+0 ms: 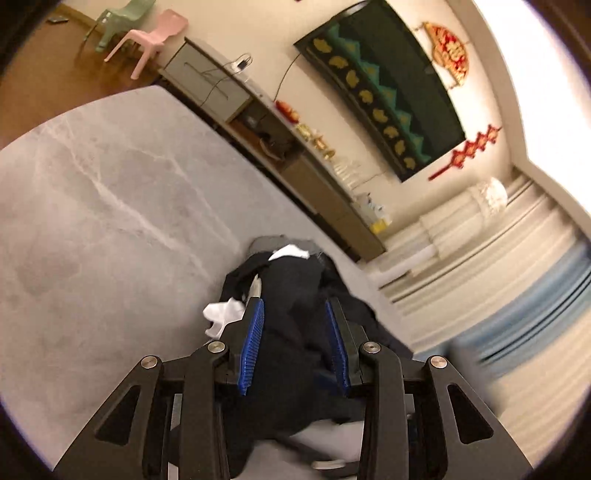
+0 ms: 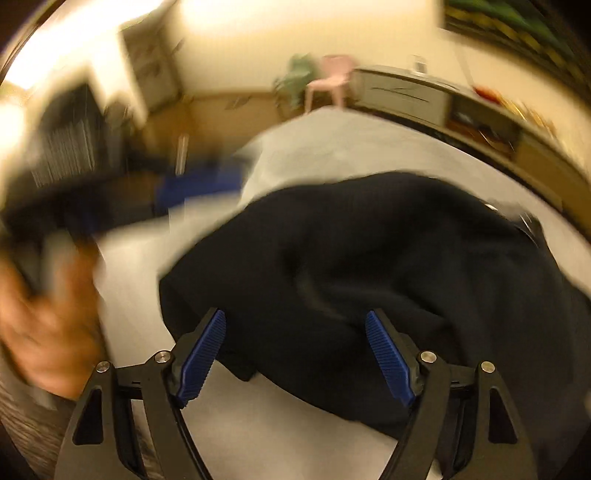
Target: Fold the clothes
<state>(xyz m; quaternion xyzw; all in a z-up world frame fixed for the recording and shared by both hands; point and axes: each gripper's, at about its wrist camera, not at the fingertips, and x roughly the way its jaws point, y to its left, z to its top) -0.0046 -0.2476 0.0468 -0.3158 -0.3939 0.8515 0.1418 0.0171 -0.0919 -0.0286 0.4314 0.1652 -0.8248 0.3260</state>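
Observation:
A dark navy garment (image 2: 369, 266) lies bunched on the grey marble table (image 1: 92, 206). In the left wrist view the same dark clothes (image 1: 295, 295) form a heap with white cloth (image 1: 221, 314) showing at its edge. My left gripper (image 1: 295, 306) is open, its blue pads either side of the dark cloth. My right gripper (image 2: 295, 317) is open wide just above the garment's near edge. The left gripper also shows blurred at the left of the right wrist view (image 2: 192, 192), held by a hand (image 2: 40, 325).
A long low cabinet (image 1: 295, 155) with ornaments runs along the wall behind the table. A pink chair (image 1: 147, 37) and a green chair (image 1: 122, 18) stand on the wooden floor beyond. Curtains (image 1: 498, 258) hang at the right.

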